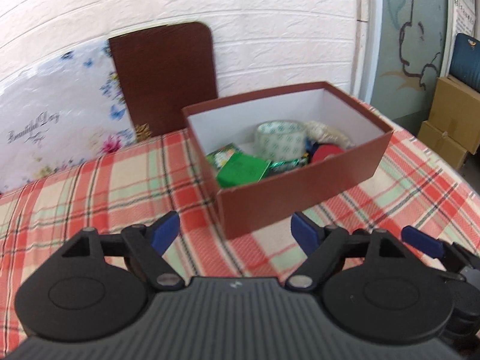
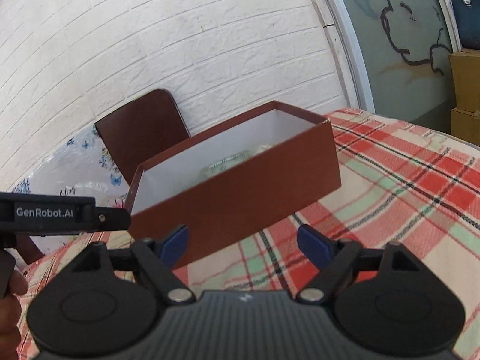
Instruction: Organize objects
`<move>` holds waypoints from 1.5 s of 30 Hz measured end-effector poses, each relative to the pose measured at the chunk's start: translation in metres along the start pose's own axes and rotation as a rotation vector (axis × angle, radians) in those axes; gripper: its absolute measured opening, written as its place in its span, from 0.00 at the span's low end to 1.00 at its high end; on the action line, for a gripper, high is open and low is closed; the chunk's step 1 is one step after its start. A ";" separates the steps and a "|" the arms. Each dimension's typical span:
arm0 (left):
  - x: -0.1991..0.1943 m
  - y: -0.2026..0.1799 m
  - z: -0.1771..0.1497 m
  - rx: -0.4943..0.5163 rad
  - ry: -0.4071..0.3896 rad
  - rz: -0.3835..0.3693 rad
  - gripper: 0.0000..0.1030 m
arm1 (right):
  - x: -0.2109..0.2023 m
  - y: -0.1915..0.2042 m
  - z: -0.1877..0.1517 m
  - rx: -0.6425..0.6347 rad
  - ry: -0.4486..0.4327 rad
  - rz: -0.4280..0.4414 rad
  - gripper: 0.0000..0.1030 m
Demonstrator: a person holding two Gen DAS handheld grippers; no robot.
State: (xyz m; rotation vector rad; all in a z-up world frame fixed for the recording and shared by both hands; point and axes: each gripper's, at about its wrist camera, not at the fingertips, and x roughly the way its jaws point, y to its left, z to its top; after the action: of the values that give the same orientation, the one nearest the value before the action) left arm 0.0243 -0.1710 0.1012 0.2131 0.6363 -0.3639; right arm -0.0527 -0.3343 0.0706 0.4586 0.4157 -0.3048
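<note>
"Beautiful Day" on the floral sheet (image 1: 45, 114); "GenRobot.AI" on the left tool (image 2: 45, 212).

Both views were bright and evenly lit, with only soft shadows. Fisheye bending curved the white brick wall (image 1: 270, 15) toward the edges. Motion blur softened the plaid tablecloth (image 1: 90, 198) and the brown box (image 2: 240, 198).

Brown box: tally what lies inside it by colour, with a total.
Inside the brown box, from the left wrist view:
Green: 2, a flat packet and a printed pack
Clear: 1, a tape roll
Red: 1, a round thing
Cream: 1, a bundle
Total: 5 told apart; more may be hidden beneath.
</note>
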 end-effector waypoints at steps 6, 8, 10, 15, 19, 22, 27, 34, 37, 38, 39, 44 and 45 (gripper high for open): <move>-0.015 0.018 -0.019 -0.035 0.006 0.058 0.98 | -0.013 0.015 -0.009 -0.012 0.038 0.006 0.84; -0.017 0.022 -0.023 -0.047 0.007 0.072 1.00 | -0.017 0.019 -0.010 -0.004 0.040 0.007 0.84; -0.020 0.025 -0.026 -0.052 0.004 0.079 1.00 | -0.023 0.023 -0.012 -0.011 0.030 0.007 0.86; -0.026 0.030 -0.031 -0.061 -0.005 0.077 1.00 | -0.036 0.028 -0.012 -0.017 0.000 -0.010 0.87; -0.028 0.030 -0.033 -0.052 -0.013 0.084 1.00 | -0.041 0.028 -0.008 -0.004 -0.018 -0.022 0.88; -0.028 0.029 -0.034 -0.038 -0.015 0.102 1.00 | -0.043 0.029 -0.007 -0.009 -0.025 -0.021 0.89; -0.027 0.026 -0.035 -0.009 -0.019 0.139 1.00 | -0.041 0.030 -0.007 -0.014 -0.022 -0.017 0.90; -0.024 0.027 -0.036 -0.019 -0.013 0.135 1.00 | -0.037 0.026 -0.009 0.000 -0.008 -0.026 0.91; -0.023 0.027 -0.036 -0.024 -0.004 0.129 1.00 | -0.036 0.025 -0.009 0.006 -0.008 -0.030 0.91; -0.023 0.027 -0.036 -0.026 -0.002 0.128 1.00 | -0.035 0.024 -0.010 0.006 -0.008 -0.030 0.91; -0.022 0.027 -0.036 -0.027 0.002 0.128 1.00 | -0.035 0.024 -0.010 0.005 -0.007 -0.031 0.91; -0.020 0.027 -0.036 -0.027 0.011 0.131 1.00 | -0.033 0.023 -0.011 0.008 -0.001 -0.037 0.91; -0.020 0.027 -0.036 -0.026 0.014 0.132 1.00 | -0.033 0.023 -0.011 0.007 -0.002 -0.038 0.91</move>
State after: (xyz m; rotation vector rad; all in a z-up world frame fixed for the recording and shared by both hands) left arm 0.0012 -0.1301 0.0875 0.2318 0.6366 -0.2273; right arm -0.0767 -0.3033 0.0852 0.4576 0.4219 -0.3439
